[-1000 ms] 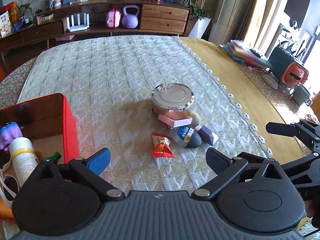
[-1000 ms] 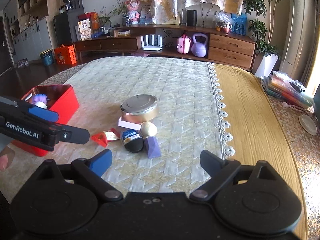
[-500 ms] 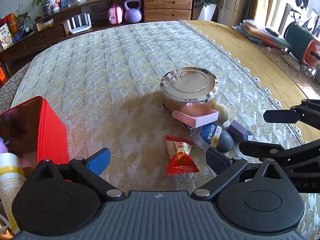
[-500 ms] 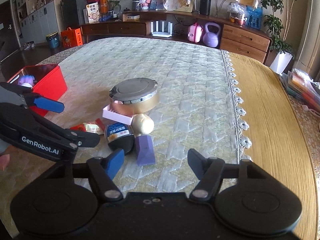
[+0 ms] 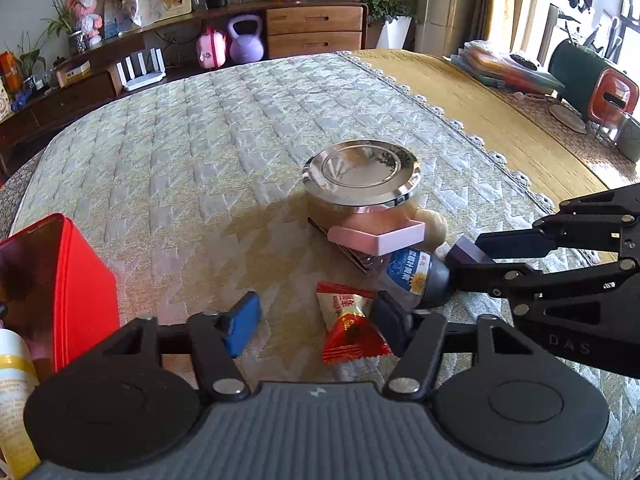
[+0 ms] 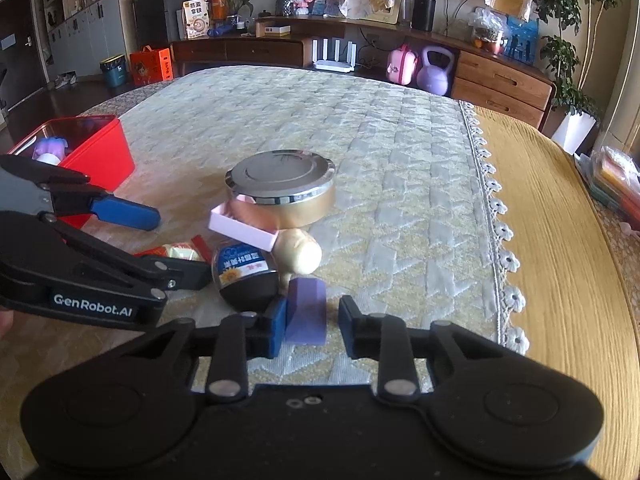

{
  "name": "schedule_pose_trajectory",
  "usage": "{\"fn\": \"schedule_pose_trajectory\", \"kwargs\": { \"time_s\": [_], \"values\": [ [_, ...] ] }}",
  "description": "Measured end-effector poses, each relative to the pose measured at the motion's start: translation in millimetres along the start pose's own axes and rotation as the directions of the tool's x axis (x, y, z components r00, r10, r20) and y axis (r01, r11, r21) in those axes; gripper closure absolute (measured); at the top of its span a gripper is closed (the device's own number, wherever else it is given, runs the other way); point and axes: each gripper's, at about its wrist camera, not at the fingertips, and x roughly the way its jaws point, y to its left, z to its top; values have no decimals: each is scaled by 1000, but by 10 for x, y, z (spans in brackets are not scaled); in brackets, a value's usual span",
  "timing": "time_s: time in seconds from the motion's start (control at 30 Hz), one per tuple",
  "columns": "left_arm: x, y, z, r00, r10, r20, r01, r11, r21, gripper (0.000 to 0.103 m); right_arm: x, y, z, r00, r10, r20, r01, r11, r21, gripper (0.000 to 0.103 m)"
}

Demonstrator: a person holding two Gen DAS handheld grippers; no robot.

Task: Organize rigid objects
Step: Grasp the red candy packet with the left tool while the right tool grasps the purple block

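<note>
A small pile lies on the quilted cloth: a round metal tin (image 5: pixel 360 176), a pink tray (image 5: pixel 376 236), a beige ball (image 5: pixel 434 228), a dark capsule with a blue label (image 5: pixel 412 276), a purple block (image 6: pixel 306 312) and a red candy packet (image 5: pixel 348 328). My left gripper (image 5: pixel 316 326) is low over the packet. Its jaws are closing with the packet between them, the blue pad (image 5: pixel 242 328) still apart from it. My right gripper (image 6: pixel 314 331) straddles the purple block, jaws closing. One pad touches the block and a small gap shows at the other.
A red box (image 5: pixel 60 280) stands at the left with a white and yellow bottle (image 5: pixel 12 380) inside. The capsule (image 6: pixel 246 276) sits right beside the purple block. The cloth's lace edge (image 6: pixel 500 232) and bare yellow table lie to the right.
Both grippers came down and closer to the pile. Both pairs of jaws narrowed from wide open, the left around the candy packet, the right around the purple block.
</note>
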Motion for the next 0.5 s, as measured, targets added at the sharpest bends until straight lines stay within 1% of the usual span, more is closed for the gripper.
{"fn": "schedule_pose_trajectory", "kwargs": {
  "time_s": [0.07,0.17,0.23,0.37,0.5],
  "values": [
    [-19,-35,-3,1000,-17,8,17,1000,19,68,-10,18,-2,1000,-5,0,5,1000,2,83],
    [-30,-62,-9,1000,-29,13,28,999,30,76,-15,36,-2,1000,-14,-1,14,1000,8,83],
    [-37,-44,-8,999,-42,12,42,999,16,77,-24,46,-6,1000,-18,-3,18,1000,19,83],
    [-67,16,-23,1000,-31,4,31,999,-18,79,-64,69,-17,1000,-29,-7,29,999,42,83],
    [-160,81,-29,999,-41,7,42,997,-58,80,-170,119,-27,1000,-28,-3,28,997,69,83]
  ]
}}
